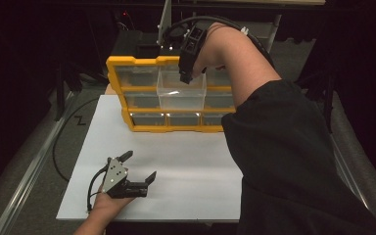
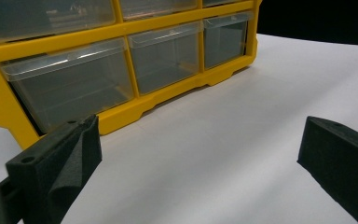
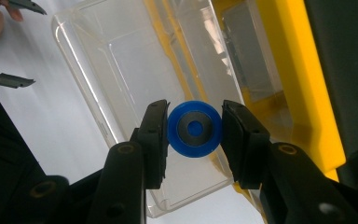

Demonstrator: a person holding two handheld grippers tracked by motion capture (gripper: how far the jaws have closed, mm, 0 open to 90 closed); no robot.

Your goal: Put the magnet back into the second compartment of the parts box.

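While the left tongs (image 1: pixel 139 167) sit low left in the high view, resting on the white desk (image 1: pixel 186 161), their jaws stand wide with nothing between them. Left gripper view: both black pads spread far apart at the frame's bottom corners, bare desk between; yellow drawer cabinet (image 2: pixel 168 95) fills the upper left, clear drawers shut in its bottom row.

Center of the high view: cabinet stands upright at the desk's far edge, one clear drawer (image 1: pixel 181 90) pulled out from the middle column. Right tongs (image 1: pixel 186 78) hang top center, pointing down over that drawer.

Right gripper view: tongs (image 3: pixel 195 129) narrowed onto a blue disc (image 3: pixel 195 129) with a grey ring and blue center, pads on both sides of it. Disc is at frame center, above the open drawer (image 3: pixel 135 74); cabinet's yellow frame runs along the right.
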